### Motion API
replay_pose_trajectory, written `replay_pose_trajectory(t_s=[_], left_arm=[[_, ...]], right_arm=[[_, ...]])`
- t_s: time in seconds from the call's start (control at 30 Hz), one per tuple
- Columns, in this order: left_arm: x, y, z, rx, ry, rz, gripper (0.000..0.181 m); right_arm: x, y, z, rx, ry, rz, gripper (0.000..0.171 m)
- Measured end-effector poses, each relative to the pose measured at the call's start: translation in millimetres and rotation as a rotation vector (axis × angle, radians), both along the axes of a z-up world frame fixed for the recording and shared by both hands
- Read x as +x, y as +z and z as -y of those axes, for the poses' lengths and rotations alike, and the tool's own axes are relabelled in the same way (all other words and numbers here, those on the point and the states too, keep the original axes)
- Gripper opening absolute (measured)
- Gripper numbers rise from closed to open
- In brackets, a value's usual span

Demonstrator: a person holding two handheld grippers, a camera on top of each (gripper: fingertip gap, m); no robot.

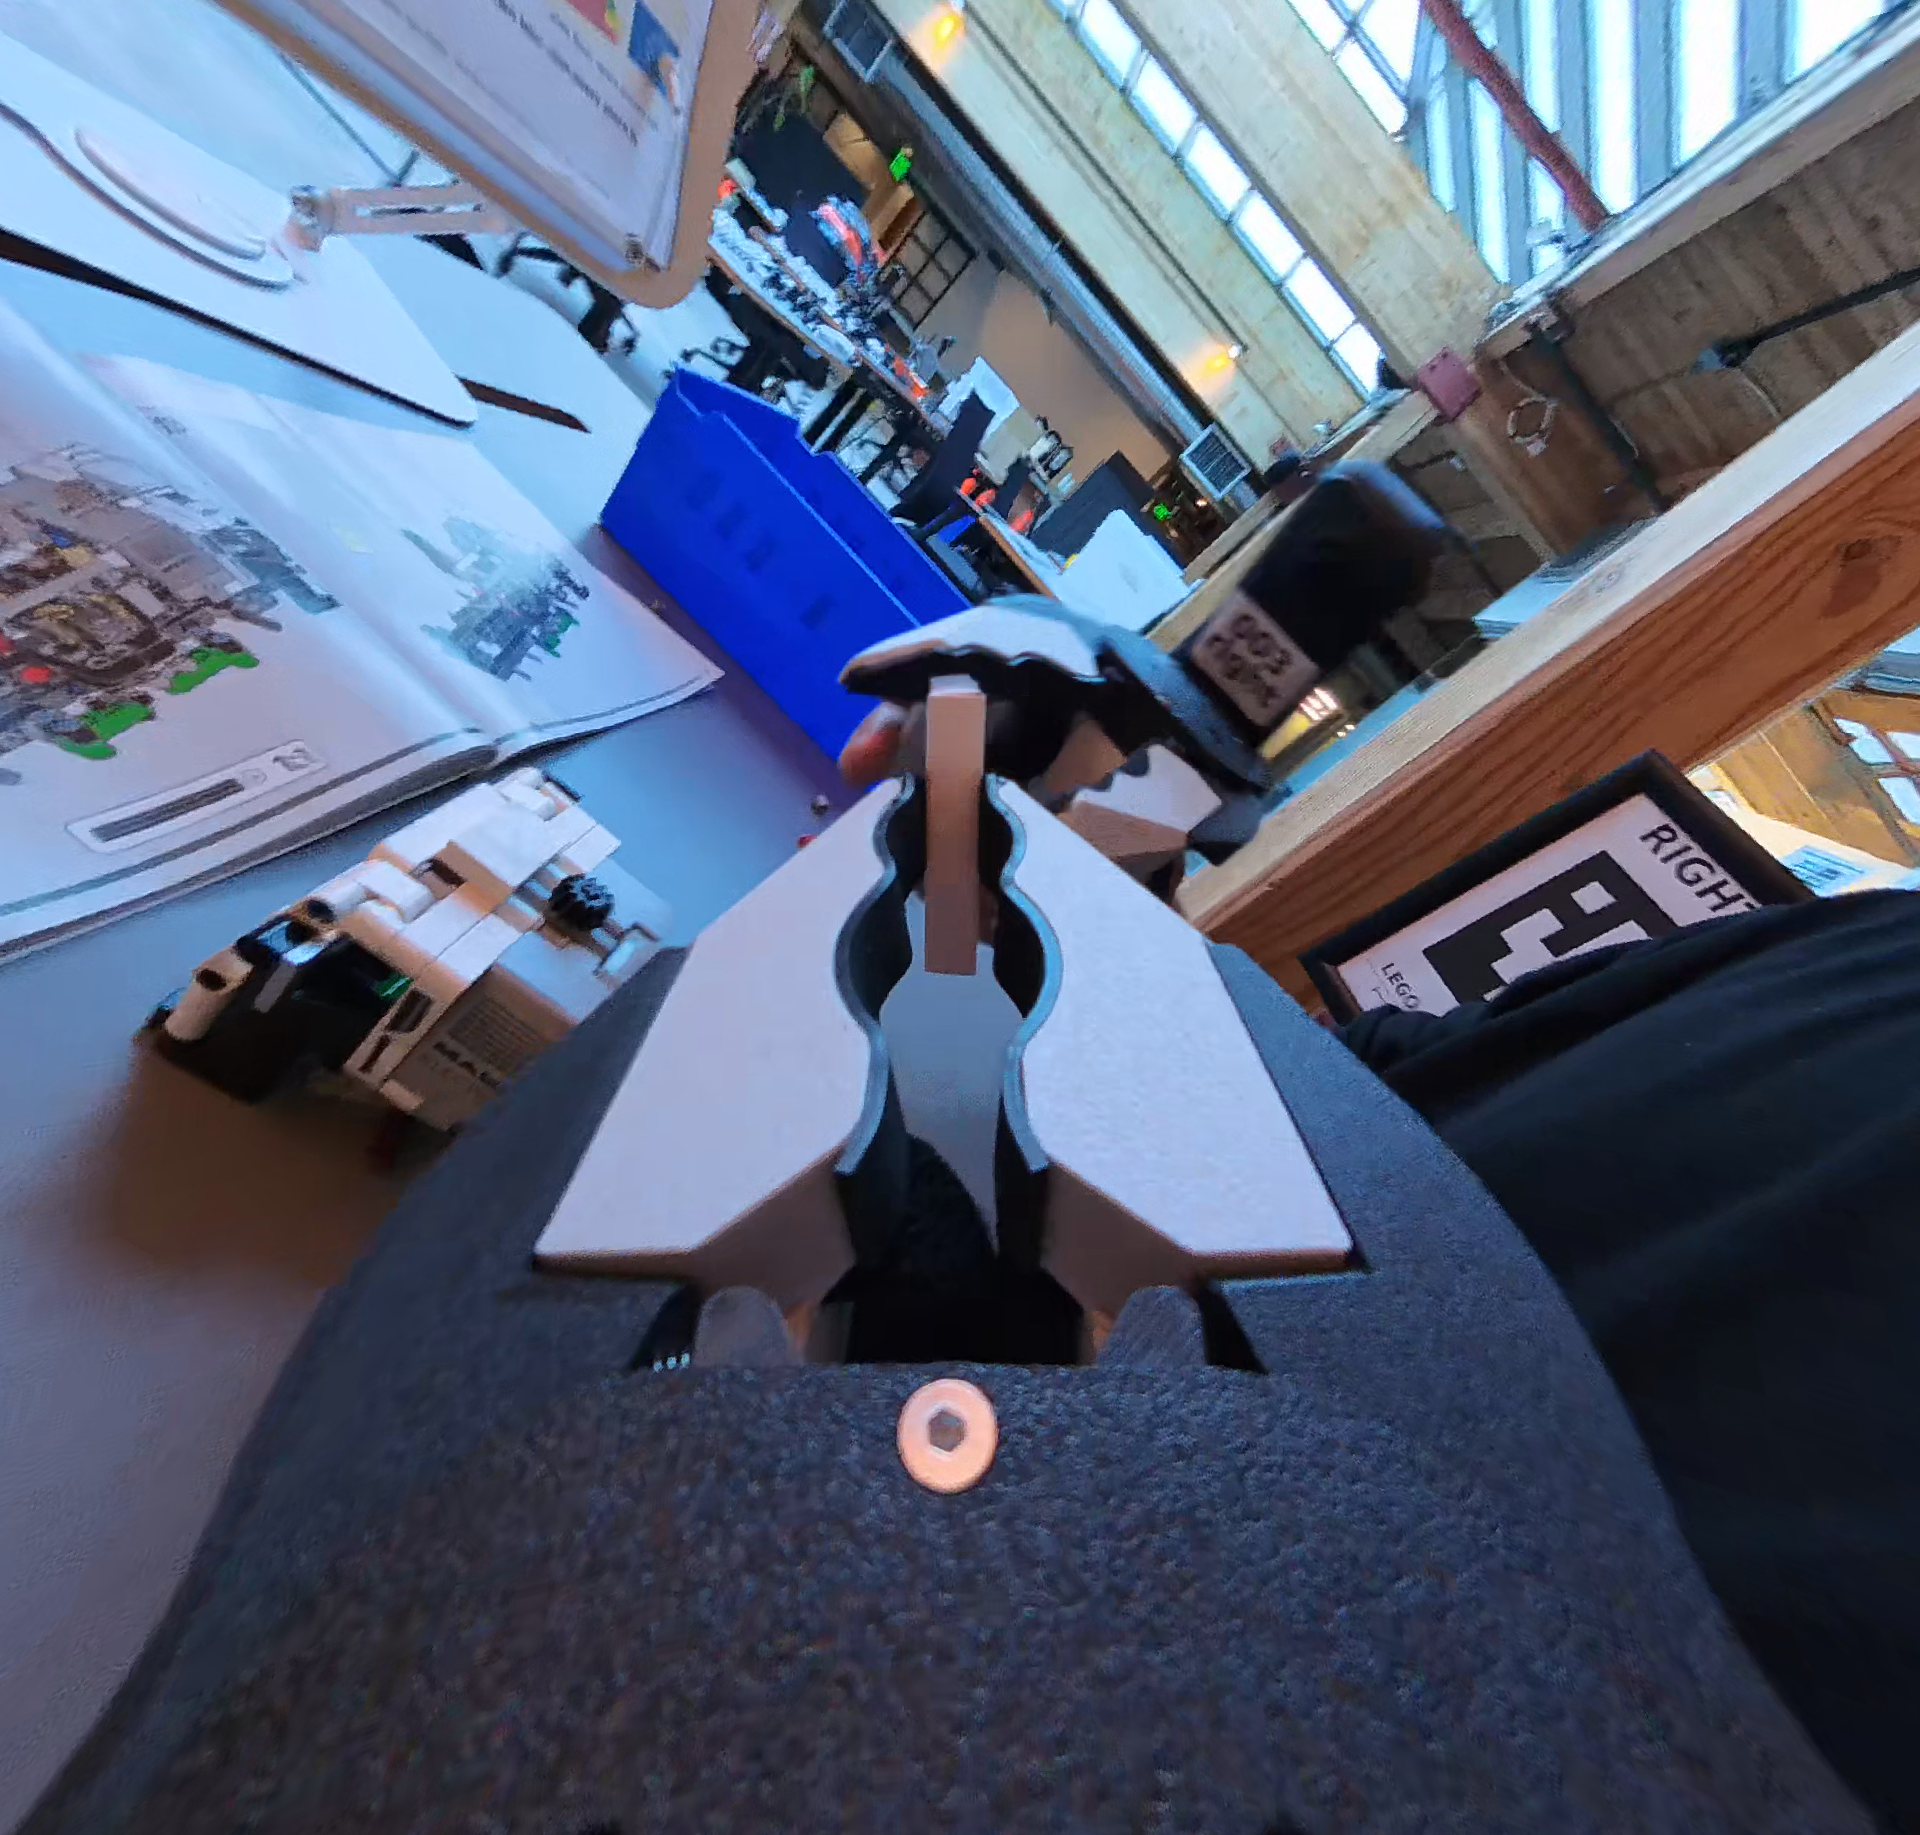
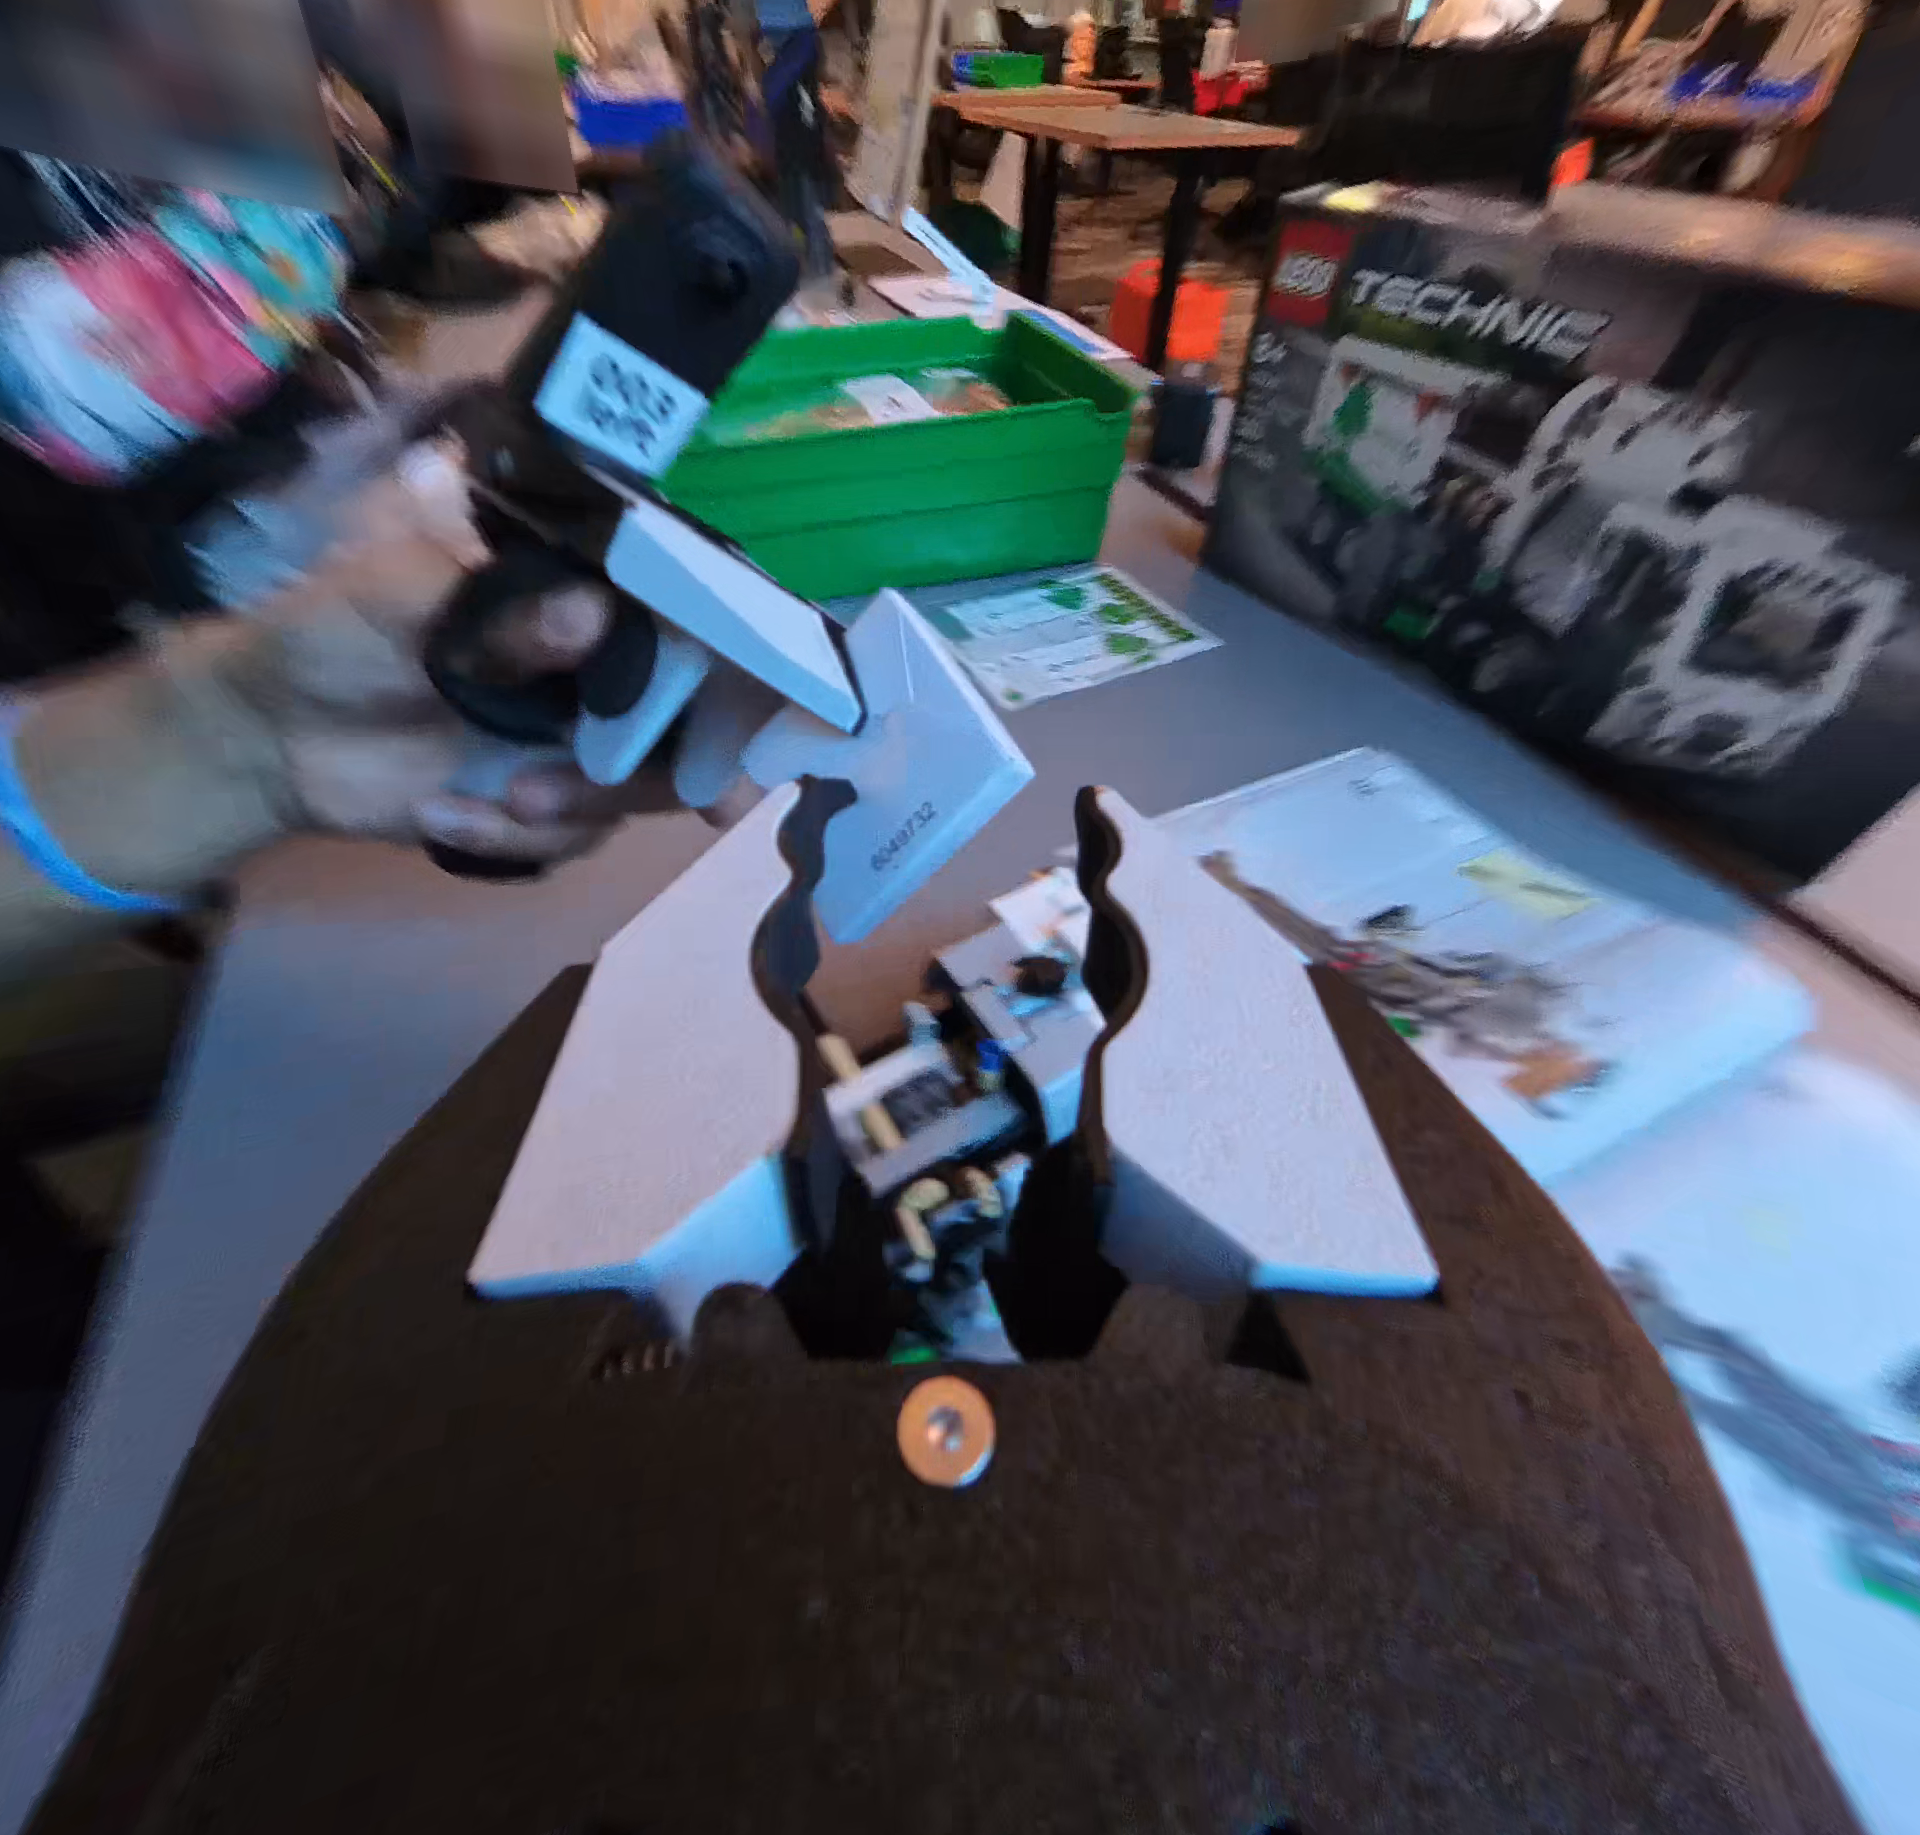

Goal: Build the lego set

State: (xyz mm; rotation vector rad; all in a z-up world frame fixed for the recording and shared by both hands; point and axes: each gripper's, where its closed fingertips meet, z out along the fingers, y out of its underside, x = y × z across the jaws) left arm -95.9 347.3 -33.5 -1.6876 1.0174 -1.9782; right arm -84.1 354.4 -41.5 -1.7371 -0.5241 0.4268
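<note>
My left gripper point(image 1: 951, 798) is shut on a flat white panel point(image 1: 953, 829), seen edge-on and held above the table. In the right wrist view the left gripper point(image 2: 831, 715) reaches in from the upper left with the same white panel point(image 2: 914, 798). My right gripper point(image 2: 945, 829) is open, and the panel's lower corner hangs between its fingertips; I cannot tell if they touch. The right gripper also shows in the left wrist view point(image 1: 1039, 658), just past the panel. The white and black lego model point(image 1: 416, 964) stands on the grey table, below my right gripper point(image 2: 935, 1089).
An open instruction book point(image 1: 260, 622) lies left of the model and also shows in the right wrist view point(image 2: 1455, 954). A blue bin point(image 1: 769, 538) stands behind. A green bin point(image 2: 914, 466), a sticker sheet point(image 2: 1070, 632) and the set's box point(image 2: 1558, 497) stand farther back. A marker card point(image 1: 1538, 912) is at the right. Left and right tips are no more than a few centimetres apart. The open instruction book point(image 1: 260, 622) is about 20 centimetres from both grippers' fingertips. My right wrist view point(image 2: 1458, 1057) looks at it from another angle.
</note>
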Motion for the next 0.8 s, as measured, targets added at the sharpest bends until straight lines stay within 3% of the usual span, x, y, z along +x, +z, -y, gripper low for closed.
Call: replay_pose_trajectory(t_s=[0.2, 0.3, 0.6, 0.73, 0.8], left_arm=[[-4.5, 11.1, 10.8, 0.019, -0.053, 0.068, 0.006], [-12.1, 22.8, 24.8, 0.004, -0.163, 0.122, 0.006], [-28.1, 49.5, 48.9, -0.266, -0.454, 0.307, 0.009], [-23.3, 40.7, 38.7, -0.227, -0.372, 0.276, 0.006], [-20.5, 34.9, 24.7, -0.193, -0.275, 0.237, 0.005]], right_arm=[[-13.0, 13.3, 16.8, -0.138, 0.199, -0.384, 0.011], [-20.4, 24.7, 32.0, -0.172, 0.337, -0.506, 0.007], [-28.3, 51.1, 62.7, -0.244, 0.651, -0.815, 0.009], [-17.4, 47.5, 61.2, -0.200, 0.606, -0.778, 0.014], [-5.0, 39.5, 49.4, -0.145, 0.457, -0.649, 0.021]])
